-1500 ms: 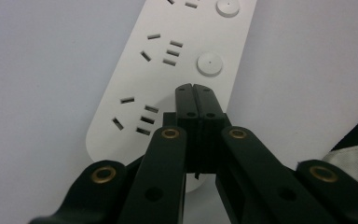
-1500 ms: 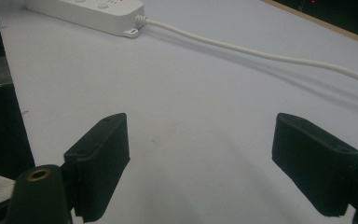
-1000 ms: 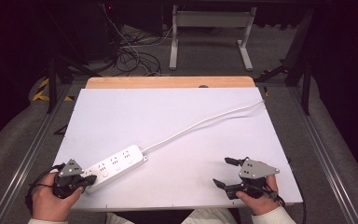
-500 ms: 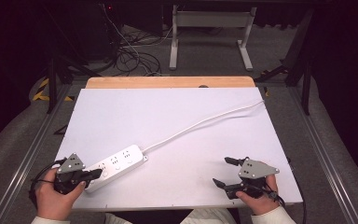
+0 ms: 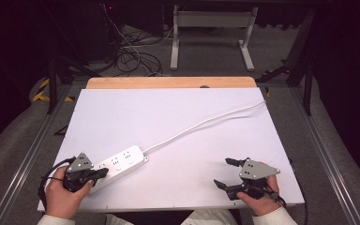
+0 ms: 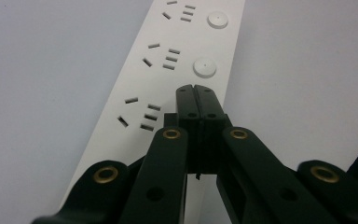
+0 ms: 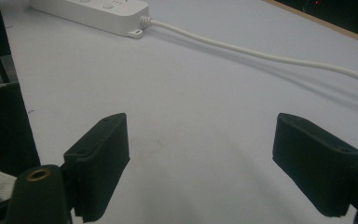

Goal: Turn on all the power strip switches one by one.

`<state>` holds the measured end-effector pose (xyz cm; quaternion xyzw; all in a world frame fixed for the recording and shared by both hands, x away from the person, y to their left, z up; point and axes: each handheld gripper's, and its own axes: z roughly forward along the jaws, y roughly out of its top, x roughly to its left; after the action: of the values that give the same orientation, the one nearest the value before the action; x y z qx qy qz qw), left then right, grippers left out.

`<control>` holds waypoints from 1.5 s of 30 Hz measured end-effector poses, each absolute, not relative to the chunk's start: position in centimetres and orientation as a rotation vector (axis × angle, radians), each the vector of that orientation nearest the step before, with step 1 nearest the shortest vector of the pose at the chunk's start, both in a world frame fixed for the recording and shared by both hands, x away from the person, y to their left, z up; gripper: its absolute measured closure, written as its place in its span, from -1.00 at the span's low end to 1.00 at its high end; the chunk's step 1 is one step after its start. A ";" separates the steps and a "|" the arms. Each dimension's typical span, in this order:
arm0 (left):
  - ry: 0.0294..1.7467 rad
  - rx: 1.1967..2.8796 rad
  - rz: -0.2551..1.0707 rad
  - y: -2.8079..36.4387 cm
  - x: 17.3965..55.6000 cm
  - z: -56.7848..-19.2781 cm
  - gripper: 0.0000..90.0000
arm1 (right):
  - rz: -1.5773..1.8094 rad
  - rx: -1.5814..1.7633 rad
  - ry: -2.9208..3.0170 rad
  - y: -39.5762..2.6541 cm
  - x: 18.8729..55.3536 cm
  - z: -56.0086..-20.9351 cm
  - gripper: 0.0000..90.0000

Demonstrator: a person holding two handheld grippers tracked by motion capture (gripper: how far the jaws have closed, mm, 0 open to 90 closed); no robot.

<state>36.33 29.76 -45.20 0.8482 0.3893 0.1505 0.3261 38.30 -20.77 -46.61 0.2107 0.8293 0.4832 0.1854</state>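
Plan of the white board seen from above, read from its left edge to its right. Near the front left corner, the left hand carries the left gripper, whose two black jaws are pressed together with nothing between them; in the left gripper view the closed tips lie over the top face of the power strip, just short of the second round button, though whether they touch the casing cannot be told. The power strip lies flat and slantwise close to the front left corner, its near end under the left gripper and its far end pointing toward the middle of the board. Three groups of socket slots, each with a round button beside it, run along its face. From the far end a white cord leaves the strip and runs diagonally across the board to the right edge near the back right corner; in the right gripper view the cord lies flat on the white surface. Near the front right corner, well apart from the strip, the right hand carries the right gripper, jaws spread wide and empty, with bare board between the two pads. A strip of wooden tabletop shows beyond the back edge
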 end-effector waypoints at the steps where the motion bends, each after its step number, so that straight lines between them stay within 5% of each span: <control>1: 1.021 2.219 0.387 29.7 36.3 -45.3 1.00 | 1.363 0.600 2.337 -20.8 38.3 -46.6 -0.58; 45: 1.033 2.209 0.353 29.9 36.4 -46.0 1.00 | 1.365 0.588 2.342 -20.7 38.2 -46.6 -0.58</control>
<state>36.41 29.94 -45.99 0.8455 0.3953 0.1352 0.3325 38.17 -20.75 -46.62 0.2084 0.8301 0.4839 0.1826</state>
